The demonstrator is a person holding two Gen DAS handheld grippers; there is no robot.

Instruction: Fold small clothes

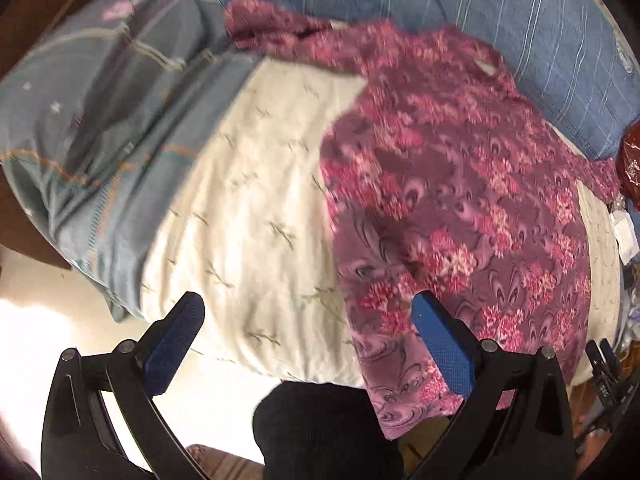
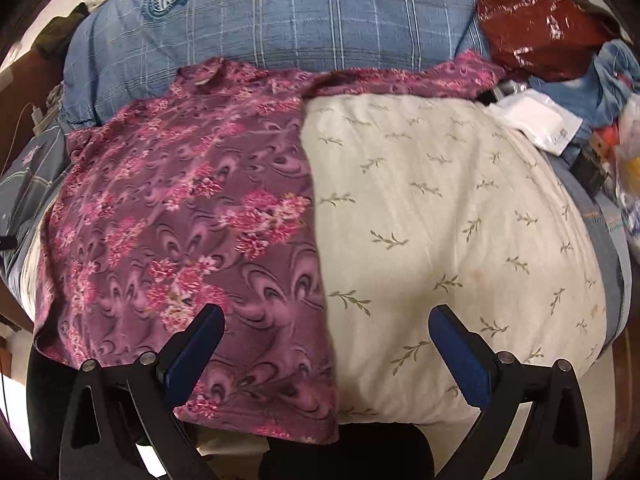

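- Right wrist view shows a cream quilt (image 2: 440, 220) with small leaf prints covering the bed; its near edge curves down just in front of the grippers, and its right half lies bare.
- A blue checked pillow (image 2: 280, 12) lies along the far edge of the quilt.
- The purple floral shirt (image 2: 180, 208) lies spread flat on the left half of the quilt, collar toward the pillow, one sleeve stretched along the far edge, hem hanging over the near edge.
- A grey-blue blanket (image 1: 100, 128) is bunched at the left side of the bed.
- A red plastic bag (image 2: 536, 24) lies at the far right corner; what is inside I cannot tell.
- Right gripper (image 2: 326, 316) hovers with jaws apart, holding nothing.
- Left gripper (image 1: 308, 304) is also spread wide and empty.
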